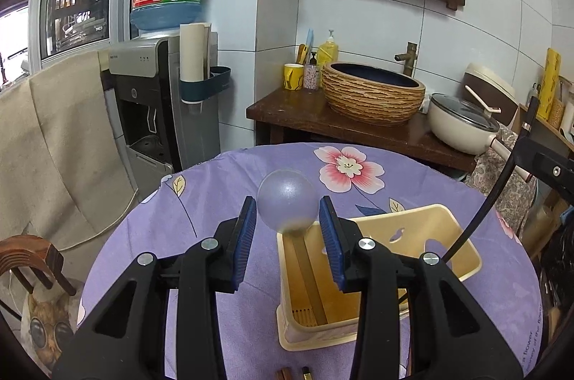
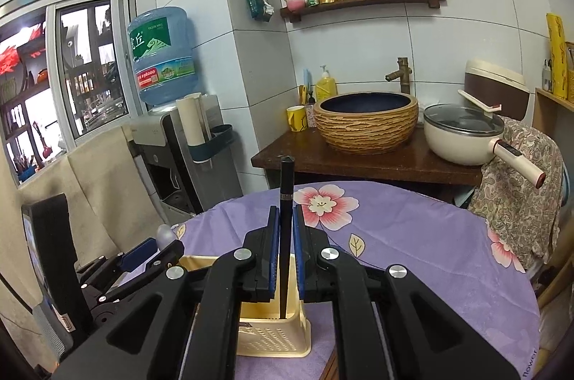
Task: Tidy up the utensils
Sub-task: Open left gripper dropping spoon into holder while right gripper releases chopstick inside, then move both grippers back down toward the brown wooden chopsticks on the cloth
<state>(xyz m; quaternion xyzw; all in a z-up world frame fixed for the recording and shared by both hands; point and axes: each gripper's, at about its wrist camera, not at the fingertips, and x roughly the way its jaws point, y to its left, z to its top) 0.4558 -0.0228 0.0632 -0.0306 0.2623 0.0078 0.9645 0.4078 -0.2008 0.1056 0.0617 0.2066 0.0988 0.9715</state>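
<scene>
While the left gripper (image 1: 288,218) is pinching a translucent ladle (image 1: 287,205) at centre frame, its handle is dipping into the cream utensil basket (image 1: 436,218) below. At the right view's centre, the right gripper (image 2: 286,251) is squeezing a black chopstick (image 2: 286,197) upright over the basket (image 2: 272,337).

R hand-held gripper (image 2: 286,229) clamps chopstick (image 2: 286,200) over holder (image 2: 272,337).

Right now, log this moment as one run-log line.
left gripper: shut on spoon | right gripper: shut on black chopstick | both over cream utensil basket | purple floral table
</scene>
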